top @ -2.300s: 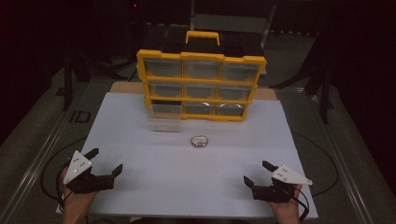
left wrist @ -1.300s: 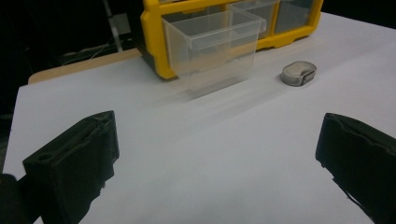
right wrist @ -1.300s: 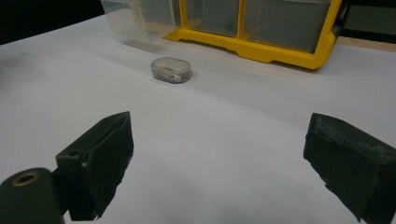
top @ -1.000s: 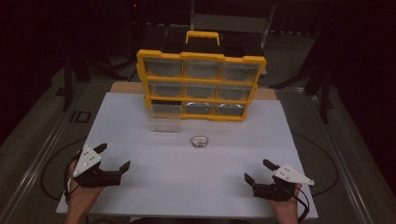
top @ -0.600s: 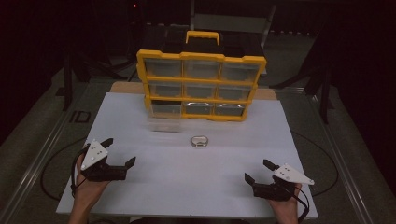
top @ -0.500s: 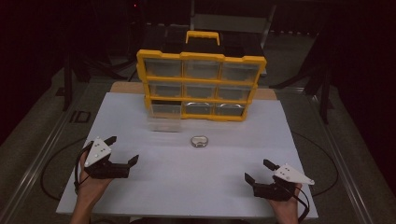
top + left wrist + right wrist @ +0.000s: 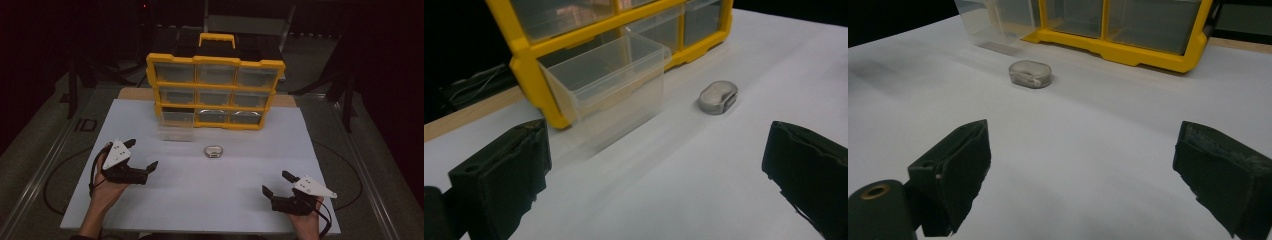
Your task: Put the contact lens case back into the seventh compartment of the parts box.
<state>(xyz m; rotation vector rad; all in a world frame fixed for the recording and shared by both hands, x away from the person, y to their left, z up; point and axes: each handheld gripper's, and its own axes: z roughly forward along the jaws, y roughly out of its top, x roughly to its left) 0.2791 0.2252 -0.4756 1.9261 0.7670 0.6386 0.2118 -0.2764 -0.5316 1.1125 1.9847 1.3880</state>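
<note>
A: How many drawers in that yellow organiser [image 7: 216, 90]?
B: Nine; one clear drawer [image 7: 176, 125] sits pulled out onto the white worktop [image 7: 210, 195].
A: Other things?
B: One small metal piece [image 7: 214, 151] mid-worktop. Left hand-held gripper [image 7: 141, 155] and right hand-held gripper [image 7: 277, 183] both gape wide, empty.

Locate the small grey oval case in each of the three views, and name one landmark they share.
High view: small grey oval case at table centre, in front of the yellow organizer.
Left gripper view: case upper right of centre, right of the pulled-out clear drawer.
Right gripper view: case upper left of centre.
Shared landmark: the yellow organizer behind it.
</note>
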